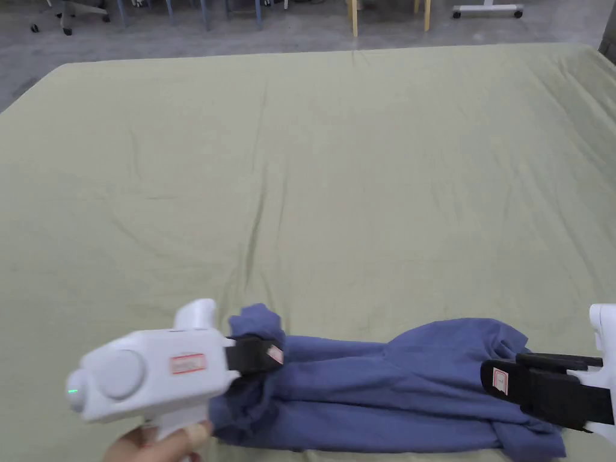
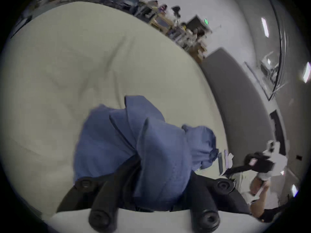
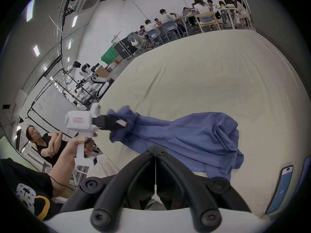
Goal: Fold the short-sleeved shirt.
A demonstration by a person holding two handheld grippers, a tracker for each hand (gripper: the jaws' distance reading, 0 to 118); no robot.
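**Blue shirt bunched at the near edge, left gripper clamped on one end**

Lying along the near edge of the pale green sheet [image 1: 313, 180]: a blue short-sleeved shirt [image 1: 385, 391], gathered lengthwise into a long, rumpled band running left to right in the head view. Wider and more heaped toward the right end, narrowed and twisted toward the left.

At the left end, the left gripper [image 1: 274, 355], white-bodied with black jaws, held from below by a hand [image 1: 159, 445]. Jaws closed onto a tuft of the cloth, a small ruffle of fabric standing up just past the tips. Confirmed in the left gripper view: blue cloth [image 2: 151, 152] pinched between the two black jaws and spilling over them onto the sheet [image 2: 84, 60]. Seen likewise from the right gripper view, with the left gripper [image 3: 123, 123] biting the far end of the shirt [image 3: 193, 135].

At the right end, the right gripper [image 1: 496, 380], jaws pressed together tip to tip with nothing visible between them in the right gripper view [image 3: 155, 151]. Hovering just over or against the right part of the shirt; contact with the cloth impossible to judge.

Resting on the sheet near the right edge of the right gripper view: a phone [image 3: 280, 189] with a lit blue screen. Beyond the bed, a group of people seated around tables [image 3: 202, 16].
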